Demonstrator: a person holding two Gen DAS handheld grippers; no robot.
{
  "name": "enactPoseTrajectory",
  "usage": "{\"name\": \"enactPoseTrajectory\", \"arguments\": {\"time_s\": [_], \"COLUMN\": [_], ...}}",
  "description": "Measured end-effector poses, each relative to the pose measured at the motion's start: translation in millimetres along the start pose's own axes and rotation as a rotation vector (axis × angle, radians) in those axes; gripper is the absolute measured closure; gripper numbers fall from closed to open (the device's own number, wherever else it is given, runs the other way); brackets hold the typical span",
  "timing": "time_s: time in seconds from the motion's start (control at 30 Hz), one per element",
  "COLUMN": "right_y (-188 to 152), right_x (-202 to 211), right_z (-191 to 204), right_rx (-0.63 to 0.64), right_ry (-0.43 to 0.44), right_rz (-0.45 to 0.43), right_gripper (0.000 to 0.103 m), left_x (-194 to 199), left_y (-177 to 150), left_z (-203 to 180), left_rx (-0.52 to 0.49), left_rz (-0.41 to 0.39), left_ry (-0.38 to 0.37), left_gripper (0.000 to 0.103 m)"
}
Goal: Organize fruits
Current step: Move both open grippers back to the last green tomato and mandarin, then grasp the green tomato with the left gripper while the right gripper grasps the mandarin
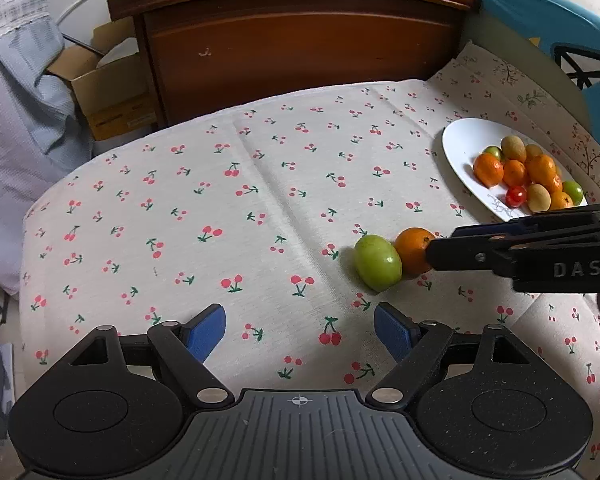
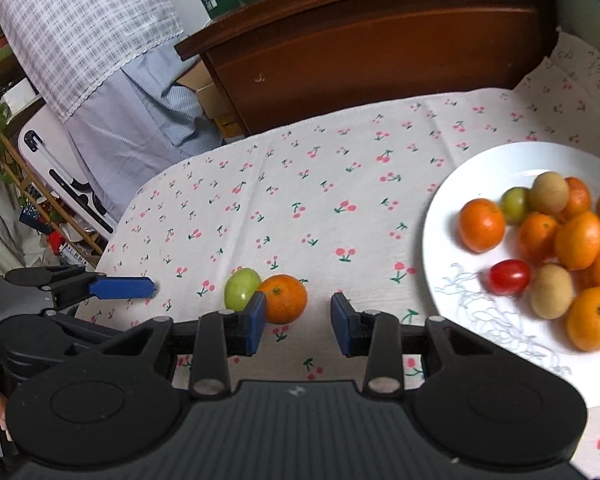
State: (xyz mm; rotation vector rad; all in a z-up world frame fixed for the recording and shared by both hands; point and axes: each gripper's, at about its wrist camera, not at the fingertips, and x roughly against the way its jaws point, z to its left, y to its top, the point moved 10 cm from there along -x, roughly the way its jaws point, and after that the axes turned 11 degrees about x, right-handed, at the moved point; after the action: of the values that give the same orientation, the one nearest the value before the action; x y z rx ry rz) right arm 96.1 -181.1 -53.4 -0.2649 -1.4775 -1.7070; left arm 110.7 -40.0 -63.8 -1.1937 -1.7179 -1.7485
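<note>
two loose fruits lie on the counter (image 2: 340, 216), on the cherry-print cloth: an orange (image 2: 283, 298) and a green fruit (image 2: 242, 288), touching each other, well apart from the white plate (image 2: 460, 184) to the right, which already carries a heap of oranges, pale brown fruits, green ones and a red tomato (image 2: 509, 277). the right hand-held gripper (image 2: 298, 328) is empty, its jaws set narrow but parted; its left pad sits just in front of the orange in the wrist view, and the left wrist view shows its tip at the orange's side, contact not confirmed. the left hand-held gripper (image 1: 300, 330) stands wide and empty over bare cloth, near the green fruit but short of it. judgement on handling: both fruits look small, light and round, with smooth skins, the orange firm with a slightly yielding peel, the green one glossy and likely slicker. either will roll if nudged, and because they touch, a push on one will likely shift the other. recommended hold on the orange: pads on opposite sides across its widest part, jaws opened a little further first, as the present gap looks barely sufficient. moderate pressure only; bruising is the risk with over-squeeze, slip-out with an off-centre hold. the plate heap is crowded, so a dropped fruit may roll off.
</note>
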Motion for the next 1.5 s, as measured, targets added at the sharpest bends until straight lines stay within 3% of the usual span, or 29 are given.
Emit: {"name": "enactPoseTrajectory", "arguments": {"time_s": [0.2, 0.3, 0.57, 0.93, 1.17, 1.3, 1.37, 1.5], "right_y": [0.7, -0.2, 0.8, -2.8, -1.9, -2.7, -3.9, -6.8], "right_x": [-10.2, -13.4, 2.1, 16.8, 22.1, 23.2, 22.6, 21.3], "right_z": [4.1, 6.9, -9.9, -27.3, -29.6, -30.1, -29.7, -28.4], "right_rx": [0.01, 0.022, -0.025, -0.071, -0.073, -0.074, -0.075, -0.072], "right_ry": [0.015, 0.024, -0.006, -0.03, -0.033, -0.032, -0.033, -0.033], "right_rz": [0.002, 0.007, -0.005, -0.01, -0.018, -0.016, -0.011, 0.0], "right_gripper": [0.066, 0.073, 0.073, 0.073, 0.073, 0.073, 0.073, 0.073], "left_x": [-2.7, -3.7, -3.0, -13.7, -20.0, -22.0, -21.6, -20.1], "left_y": [2.3, 4.9, 13.6, 16.0, 18.6, 17.0, 16.4, 14.9], "left_z": [-8.3, -12.5, -29.6, -47.5, -43.8, -43.8, -45.0, -47.9], "left_rx": [-0.03, -0.032, -0.046, -0.129, -0.062, -0.055, -0.057, -0.063], "left_rz": [-0.022, -0.039, -0.078, -0.096, -0.078, -0.071, -0.066, -0.071], "left_ry": [-0.041, -0.065, -0.143, -0.163, -0.178, -0.168, -0.171, -0.167], "left_gripper": [0.021, 0.021, 0.023, 0.027, 0.051, 0.059, 0.074, 0.074]}}
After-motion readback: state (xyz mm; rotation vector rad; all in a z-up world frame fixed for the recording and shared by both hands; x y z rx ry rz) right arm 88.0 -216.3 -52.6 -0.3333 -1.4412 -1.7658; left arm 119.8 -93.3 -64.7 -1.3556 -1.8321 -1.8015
